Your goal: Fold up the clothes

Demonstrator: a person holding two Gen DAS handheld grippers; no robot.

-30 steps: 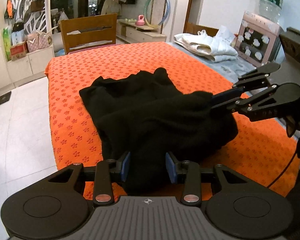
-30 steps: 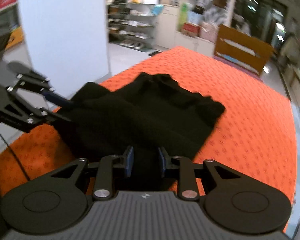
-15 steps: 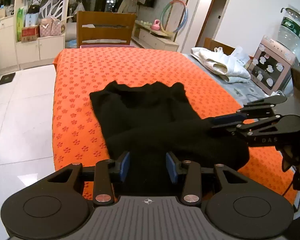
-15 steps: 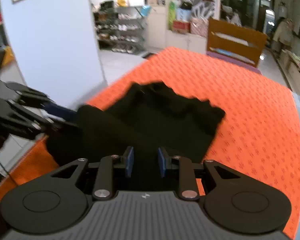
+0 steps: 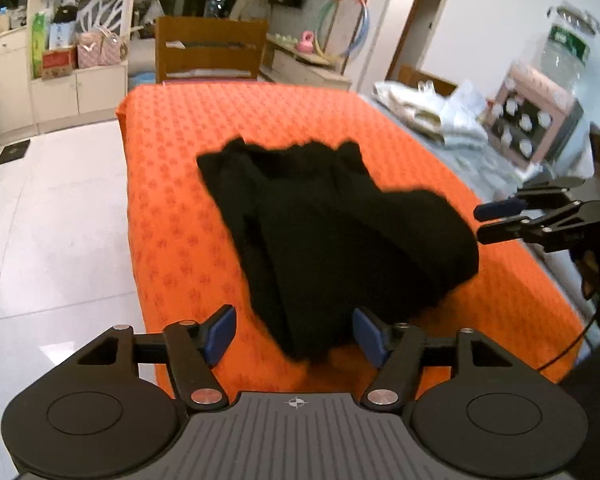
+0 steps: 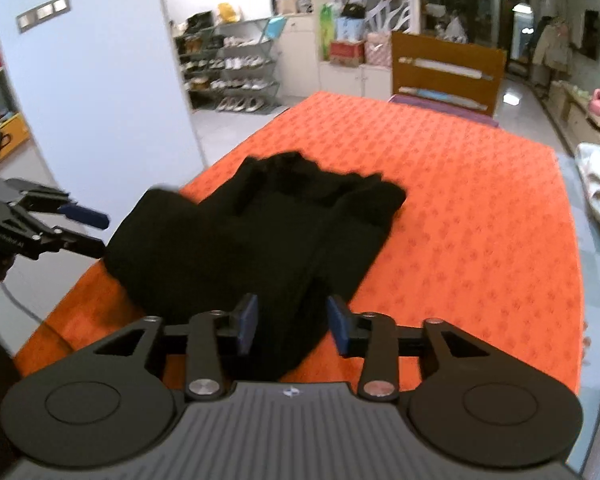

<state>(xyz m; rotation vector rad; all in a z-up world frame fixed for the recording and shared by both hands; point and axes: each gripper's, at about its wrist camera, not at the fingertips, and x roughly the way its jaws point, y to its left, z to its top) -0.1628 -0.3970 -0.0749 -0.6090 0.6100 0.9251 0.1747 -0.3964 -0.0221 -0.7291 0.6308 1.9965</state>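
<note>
The left tongs (image 5: 294, 334) have just been opening, and in the left wrist view their blue pads stand apart, clear of the black garment (image 5: 332, 240) lying folded on the orange desk (image 5: 172, 240). In the right wrist view the right tongs (image 6: 292, 324) have likewise just been opening, pads off the cloth, its near edge between them.

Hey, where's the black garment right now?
The black garment lies crumpled on the orange table, near its front edge, just ahead of both open grippers in either wrist view.
</note>
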